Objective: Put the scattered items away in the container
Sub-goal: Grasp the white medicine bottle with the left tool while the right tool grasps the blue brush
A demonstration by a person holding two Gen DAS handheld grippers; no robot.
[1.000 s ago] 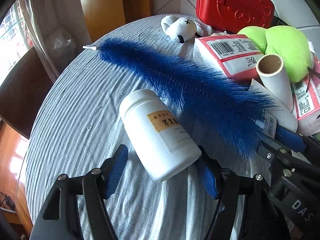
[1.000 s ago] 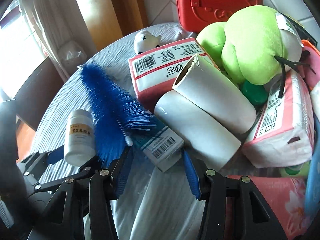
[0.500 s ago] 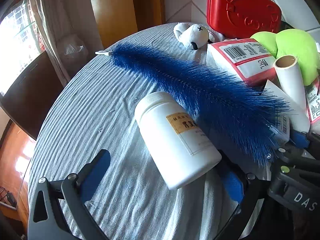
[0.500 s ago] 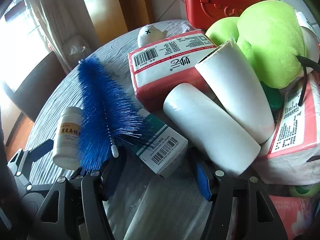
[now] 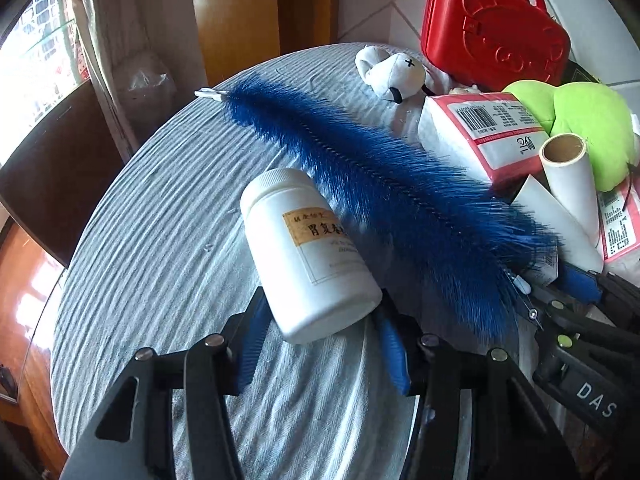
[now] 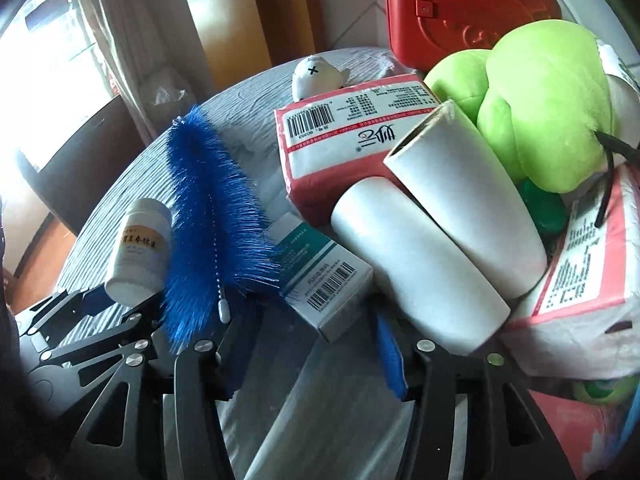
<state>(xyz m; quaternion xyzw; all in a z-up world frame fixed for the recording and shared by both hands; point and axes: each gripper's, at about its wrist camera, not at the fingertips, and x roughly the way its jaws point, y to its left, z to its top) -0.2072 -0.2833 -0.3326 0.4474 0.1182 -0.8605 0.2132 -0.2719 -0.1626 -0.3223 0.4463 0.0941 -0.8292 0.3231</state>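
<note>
The white bottle [image 5: 308, 256] is taken as the landmark. It lies on its side on the table [image 5: 160, 248], which is covered with a grey striped cloth, and its cap is turned away from the camera. The bottom end of the bottle is held between the blue pads of the left gripper [image 5: 320, 344]. The jaws have just been closing, and now they stand about half open, with both pads pressed on the sides of the bottle.

Just to the right of the bottle, a long blue brush [image 5: 400, 196] is laid across the table, and its bristles touch the bottle's side. Beyond the brush, further to the right, a teal-and-white carton [image 6: 320, 276] is seen. Its near corner is placed between the pads of the right gripper [image 6: 316, 348]. These jaws have just been closing a little and are about half open; whether the pads press on the carton cannot be told.

Right of the carton, two white rolls [image 6: 440, 240] are leaned against a red-and-white tissue pack [image 6: 352, 136]. A green plush toy [image 6: 540, 112] is piled behind the rolls. Far behind the bottle, a small white plush [image 5: 392, 74] is lying, and a red case [image 5: 496, 32] stands upright at the table's far edge.
</note>
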